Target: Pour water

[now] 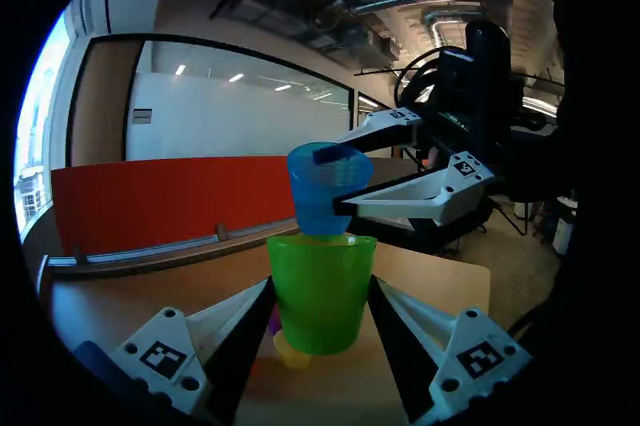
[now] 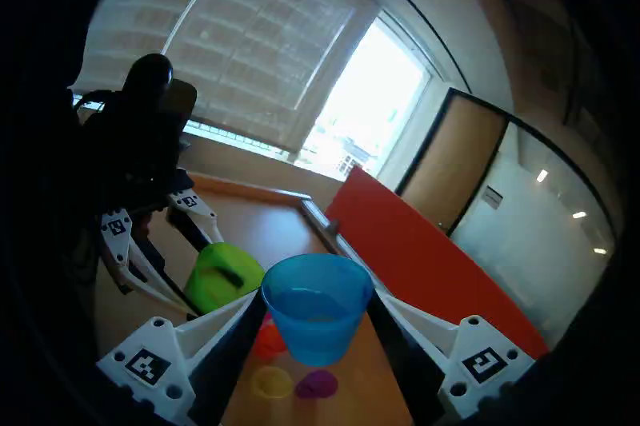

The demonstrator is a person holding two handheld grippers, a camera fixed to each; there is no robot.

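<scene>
left gripper [image 1: 320, 286] held level, jaws clamped on upright green cup [image 1: 321, 310]. right gripper [image 2: 318, 298] higher, jaws clamped on blue cup [image 2: 316, 338] of water [image 2: 314, 316], just above green cup's rim.

No legible text; wall sign [image 1: 142, 116] too small to read.

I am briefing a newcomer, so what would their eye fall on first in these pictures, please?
The blue cup, holding water, is clamped in the right gripper, close above the rim of the green cup held by the left gripper. Below, a yellow cup, purple cup and orange cup lie on the wooden table beside a bright red panel.
</scene>
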